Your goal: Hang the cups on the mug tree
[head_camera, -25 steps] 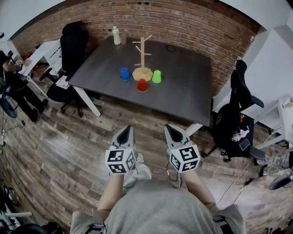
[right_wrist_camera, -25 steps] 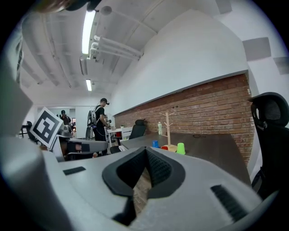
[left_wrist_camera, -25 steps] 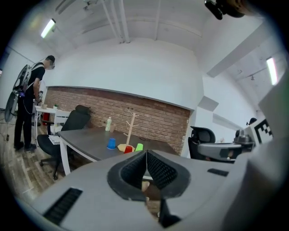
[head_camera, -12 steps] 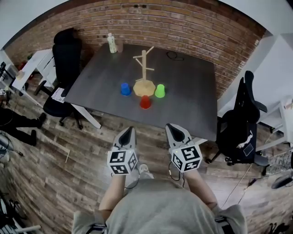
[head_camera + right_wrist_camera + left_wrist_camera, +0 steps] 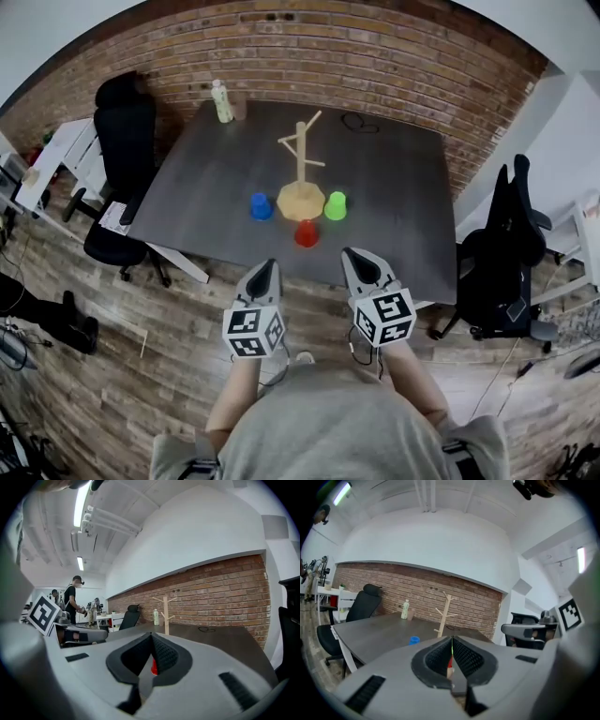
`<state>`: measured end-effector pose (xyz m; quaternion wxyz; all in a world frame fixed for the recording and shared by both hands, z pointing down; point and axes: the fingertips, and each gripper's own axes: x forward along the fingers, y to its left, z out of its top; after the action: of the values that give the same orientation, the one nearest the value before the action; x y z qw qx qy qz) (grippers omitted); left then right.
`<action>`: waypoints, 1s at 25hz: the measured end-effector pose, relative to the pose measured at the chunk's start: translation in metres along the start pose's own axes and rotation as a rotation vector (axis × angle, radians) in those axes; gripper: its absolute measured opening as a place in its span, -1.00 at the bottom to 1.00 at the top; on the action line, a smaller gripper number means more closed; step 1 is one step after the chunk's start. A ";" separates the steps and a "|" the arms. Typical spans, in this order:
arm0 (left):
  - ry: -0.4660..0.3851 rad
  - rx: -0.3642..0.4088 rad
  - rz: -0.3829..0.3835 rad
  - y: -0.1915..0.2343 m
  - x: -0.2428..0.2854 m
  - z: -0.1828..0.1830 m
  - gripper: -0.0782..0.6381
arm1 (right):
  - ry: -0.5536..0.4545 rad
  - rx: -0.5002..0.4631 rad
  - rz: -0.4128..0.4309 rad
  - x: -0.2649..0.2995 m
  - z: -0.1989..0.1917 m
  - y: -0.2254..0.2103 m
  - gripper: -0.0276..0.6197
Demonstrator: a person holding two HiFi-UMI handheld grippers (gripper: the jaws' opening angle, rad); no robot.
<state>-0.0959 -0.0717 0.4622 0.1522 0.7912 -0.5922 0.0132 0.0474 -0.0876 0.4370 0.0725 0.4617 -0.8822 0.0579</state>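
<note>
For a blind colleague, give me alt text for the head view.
From above, a person holds the left gripper and right gripper, both shut and empty, before a dark table where a blue cup, a red cup and a green cup stand beside the base of a bare wooden mug tree. A bottle stands at its far left corner.

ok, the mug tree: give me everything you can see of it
The mug tree looks like pale, unfinished wood: one upright post on a flat, many-sided base, with a few thin pegs angling upward off different sides. Every peg is bare; no cup hangs on it. It stands straight near the middle of the dark table. The blue cup, red cup and green cup sit on the table close around its base; whether any touches the base cannot be made out.
</note>
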 end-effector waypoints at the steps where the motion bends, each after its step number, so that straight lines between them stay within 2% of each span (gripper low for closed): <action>1: 0.003 -0.002 -0.002 0.004 0.004 0.000 -0.75 | 0.002 -0.002 -0.006 0.006 0.000 -0.002 -0.91; 12: 0.050 -0.023 -0.024 0.022 0.043 -0.009 -0.75 | 0.051 -0.028 -0.068 0.057 -0.013 -0.041 -0.91; 22: 0.066 -0.052 0.026 0.033 0.084 -0.016 -0.75 | 0.118 -0.039 -0.047 0.117 -0.041 -0.091 -0.91; 25: 0.071 -0.056 0.041 0.038 0.097 -0.016 -0.75 | 0.148 -0.058 -0.034 0.136 -0.053 -0.106 -0.82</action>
<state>-0.1003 -0.1676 0.5052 0.1948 0.7734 -0.6027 0.0277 0.0619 -0.2485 0.5171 0.1519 0.4688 -0.8677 0.0653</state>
